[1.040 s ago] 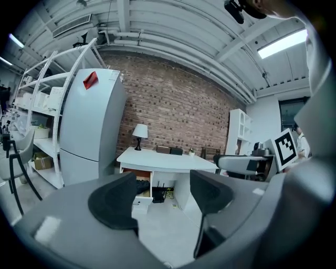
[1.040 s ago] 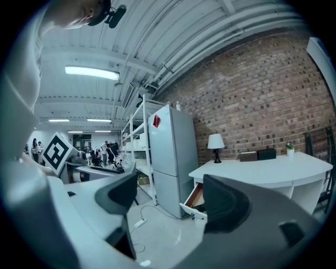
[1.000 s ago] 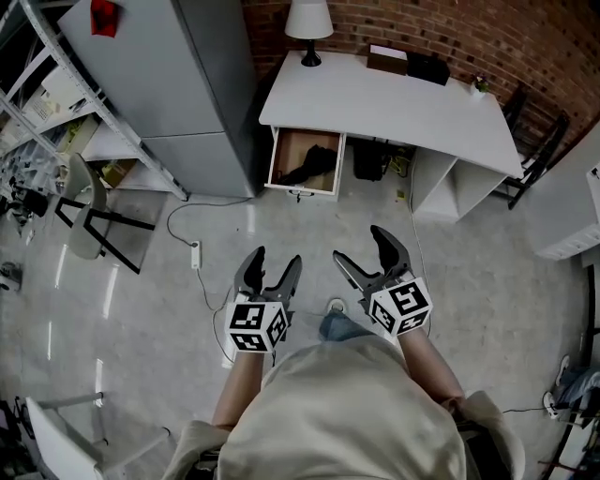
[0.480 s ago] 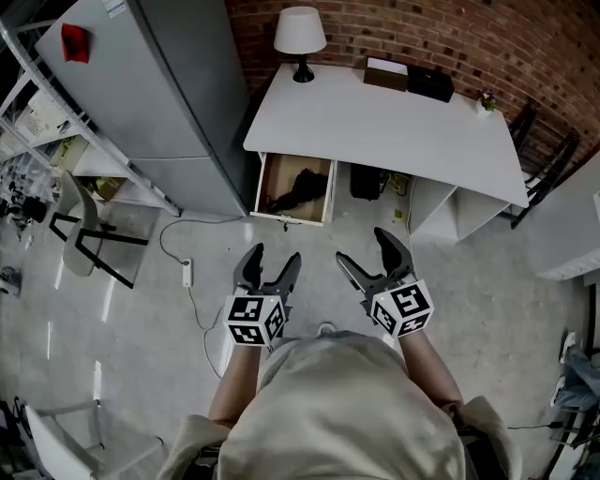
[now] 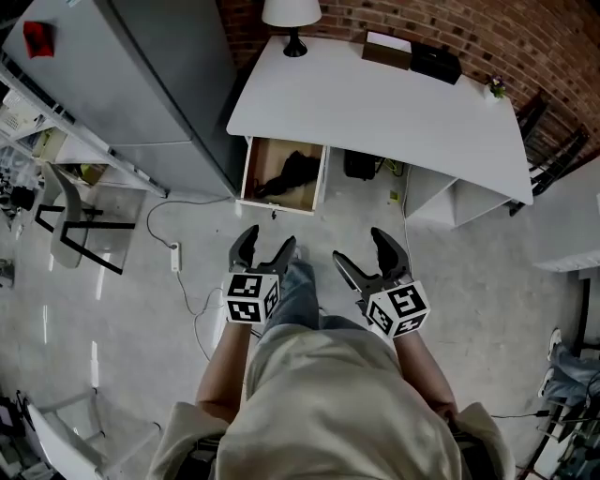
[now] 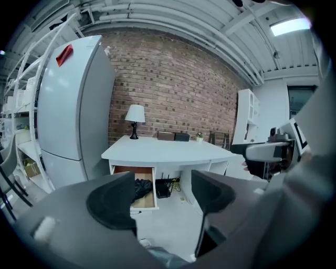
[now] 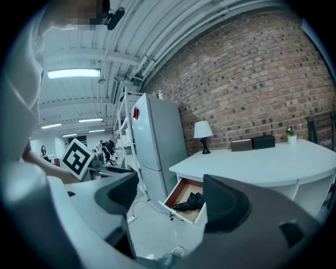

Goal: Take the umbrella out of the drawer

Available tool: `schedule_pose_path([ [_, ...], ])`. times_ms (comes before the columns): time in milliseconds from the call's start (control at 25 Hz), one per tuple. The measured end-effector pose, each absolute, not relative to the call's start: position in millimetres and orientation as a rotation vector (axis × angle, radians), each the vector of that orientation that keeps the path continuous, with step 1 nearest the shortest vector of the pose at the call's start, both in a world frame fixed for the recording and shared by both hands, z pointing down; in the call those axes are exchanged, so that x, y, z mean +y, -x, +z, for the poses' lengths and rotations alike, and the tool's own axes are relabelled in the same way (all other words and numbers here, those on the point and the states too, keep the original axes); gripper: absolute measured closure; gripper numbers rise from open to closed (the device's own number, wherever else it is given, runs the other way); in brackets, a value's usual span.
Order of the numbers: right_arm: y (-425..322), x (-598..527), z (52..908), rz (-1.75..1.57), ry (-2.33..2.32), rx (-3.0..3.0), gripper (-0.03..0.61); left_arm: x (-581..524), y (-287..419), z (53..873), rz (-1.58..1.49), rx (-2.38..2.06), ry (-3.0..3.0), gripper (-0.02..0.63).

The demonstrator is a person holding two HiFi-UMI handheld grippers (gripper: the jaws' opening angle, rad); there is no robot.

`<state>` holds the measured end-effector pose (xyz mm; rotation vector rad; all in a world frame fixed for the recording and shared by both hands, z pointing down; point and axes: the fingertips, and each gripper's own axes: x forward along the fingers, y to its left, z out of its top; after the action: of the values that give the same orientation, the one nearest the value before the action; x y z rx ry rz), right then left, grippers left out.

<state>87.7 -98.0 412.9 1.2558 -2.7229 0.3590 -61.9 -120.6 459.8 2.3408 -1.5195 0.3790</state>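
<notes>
A black folded umbrella [image 5: 284, 174] lies in an open wooden drawer [image 5: 251, 180] under the left end of a white desk [image 5: 394, 108]. The left gripper view shows the same umbrella [image 6: 140, 187] in the drawer [image 6: 148, 196], and so does the right gripper view, with the umbrella [image 7: 190, 202] and drawer [image 7: 176, 193] ahead. My left gripper [image 5: 263, 250] is open and empty, short of the drawer. Beside it, my right gripper [image 5: 367, 251] hangs open and empty too. Both are held over the floor in front of the person's body.
A tall grey fridge [image 5: 122, 84] stands left of the drawer. A lamp [image 5: 291, 17] and dark boxes [image 5: 434, 63] sit on the desk. A power strip with cable [image 5: 175, 257] lies on the floor at left, near a folding chair [image 5: 66, 216]. A black bag [image 5: 359, 165] sits under the desk.
The person has walked toward the desk, so the drawer and the umbrella now lie closer to both grippers. Both grippers have stayed open.
</notes>
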Motion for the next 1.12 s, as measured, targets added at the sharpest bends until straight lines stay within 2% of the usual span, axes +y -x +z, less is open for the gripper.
schedule_pose_path([
  [640, -49, -233, 466, 0.519, -1.241, -2.614, 0.21, -264, 71, 582, 0.749, -1.222, -2.346, 0.291],
  [1120, -21, -317, 542, 0.636, -1.189, -2.507, 0.212, -359, 68, 726, 1.188, -0.944, -2.361, 0.291],
])
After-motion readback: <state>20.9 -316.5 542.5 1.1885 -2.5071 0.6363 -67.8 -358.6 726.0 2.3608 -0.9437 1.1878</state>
